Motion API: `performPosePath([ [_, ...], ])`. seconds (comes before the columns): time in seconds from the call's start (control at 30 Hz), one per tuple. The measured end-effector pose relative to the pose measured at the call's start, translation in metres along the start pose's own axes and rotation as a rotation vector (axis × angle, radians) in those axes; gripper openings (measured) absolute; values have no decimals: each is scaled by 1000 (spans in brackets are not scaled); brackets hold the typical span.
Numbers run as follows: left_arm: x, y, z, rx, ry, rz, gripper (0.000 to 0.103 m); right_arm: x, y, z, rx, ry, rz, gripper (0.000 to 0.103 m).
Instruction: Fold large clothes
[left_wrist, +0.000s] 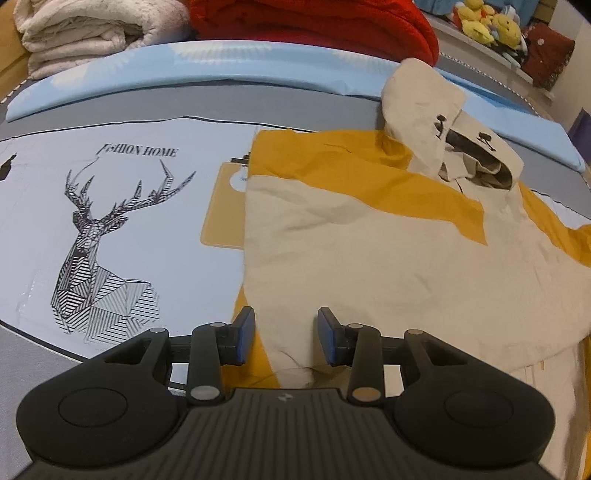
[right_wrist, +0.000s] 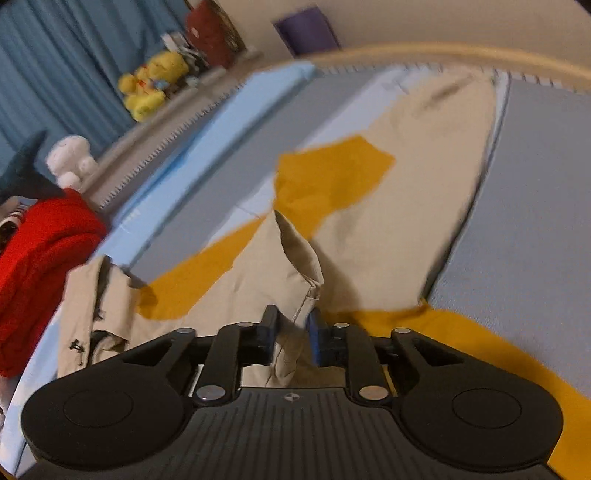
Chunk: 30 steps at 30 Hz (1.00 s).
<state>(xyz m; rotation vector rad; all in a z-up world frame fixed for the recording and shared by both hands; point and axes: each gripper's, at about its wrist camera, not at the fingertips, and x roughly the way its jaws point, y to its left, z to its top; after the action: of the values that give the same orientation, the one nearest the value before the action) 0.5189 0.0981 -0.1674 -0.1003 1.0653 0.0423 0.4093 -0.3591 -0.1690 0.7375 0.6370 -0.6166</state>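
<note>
Hooded jacket in beige and mustard lies spread on the bed, its hood toward the far edge by the pale blue strip of bedding, its body reaching the near edge. No container shows in either view.

The left gripper hovers over the jacket's near left part with its blue-padded jaws apart; beige and mustard cloth lies beneath the gap, and no pad presses on it.

The right gripper has a raised ridge of beige cloth between its jaws, which stand much closer together. The picture is blurred, so whether the pads actually pinch the fold cannot be told.

Only the left wrist view shows the bed cover's printed deer with its "HOME" lettering, left of the jacket, a tan patch partly under the jacket's left edge, and a folded cream blanket at the far left corner.

Only the right wrist view shows blue curtains, a white plush figure, a purple object against the wall, and the bed's light wooden edge.

Both views show a red blanket beyond the far edge and yellow plush toys on a ledge.
</note>
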Motion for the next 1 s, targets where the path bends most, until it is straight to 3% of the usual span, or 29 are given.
performPosePath([
  [0.13,12,-4,-7,35,49,0,41,-6,1,0,-15,-33,-22,28],
  [0.27,27,-4,-18,113,118,92,44,-14,2,1,-43,-66,4,34],
  [0.37,16,-4,-14,96,74,91,43,-12,0,-1,-29,-30,33,35],
  [0.47,2,-9,-10,77,7,3,43,-7,-1,-2,-22,24,56,35],
  [0.53,9,-11,-13,78,49,-17,43,-5,-1,-5,-25,51,64,35],
  [0.63,26,-10,-22,107,124,52,43,-4,1,-7,-36,69,58,35],
  [0.7,20,-8,-19,95,106,60,43,-4,2,-7,-38,71,57,36],
  [0.8,7,-6,-12,59,50,-6,43,-5,4,-7,-48,71,61,37],
  [0.9,22,-11,-18,84,124,33,43,-6,5,-7,-61,71,63,37],
  [1.0,14,-17,-19,112,89,43,43,-8,4,-6,-69,70,56,37],
])
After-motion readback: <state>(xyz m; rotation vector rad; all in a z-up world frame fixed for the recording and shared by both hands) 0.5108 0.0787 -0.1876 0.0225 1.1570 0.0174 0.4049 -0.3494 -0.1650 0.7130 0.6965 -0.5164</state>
